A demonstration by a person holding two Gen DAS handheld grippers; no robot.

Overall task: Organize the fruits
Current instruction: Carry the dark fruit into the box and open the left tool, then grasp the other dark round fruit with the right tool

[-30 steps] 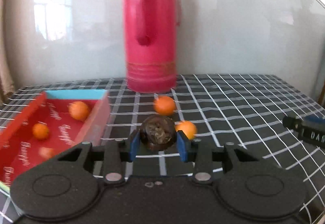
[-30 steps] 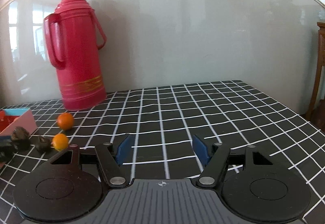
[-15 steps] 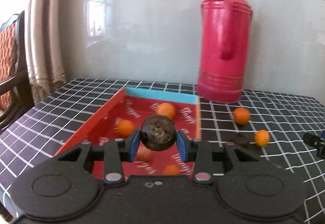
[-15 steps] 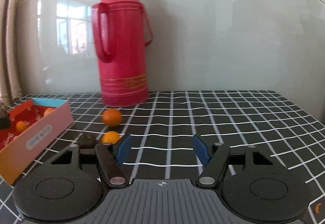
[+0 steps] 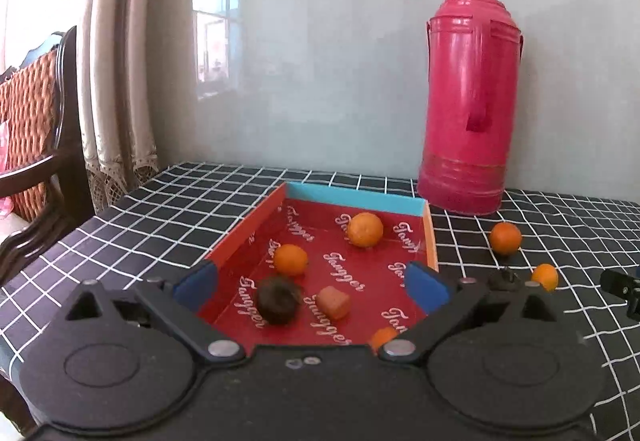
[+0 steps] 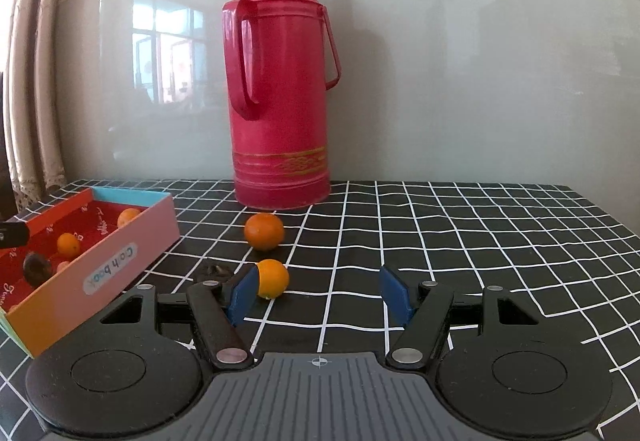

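A red box (image 5: 256, 225) with a blue far wall lies on the checked table. In it are a dark round fruit (image 5: 278, 300), several oranges (image 5: 365, 229) and a small orange-pink cube (image 5: 334, 302). My left gripper (image 5: 310, 287) is open and empty over the box's near end. Outside the box lie two oranges (image 6: 264, 231) (image 6: 273, 278) and a small dark fruit (image 6: 216, 272). My right gripper (image 6: 318, 293) is open and empty; its left fingertip is just beside the nearer orange. The box also shows in the right wrist view (image 6: 132, 241).
A tall red thermos (image 6: 278, 101) stands at the back by the wall, just behind the box's far right corner (image 5: 466, 101). A wooden chair (image 5: 36, 129) and a curtain stand off the table's left edge. The table's right edge shows in the right wrist view.
My left gripper has opened and let go of the dark fruit, which now lies in the box. My right gripper has moved left and closer to the loose oranges.
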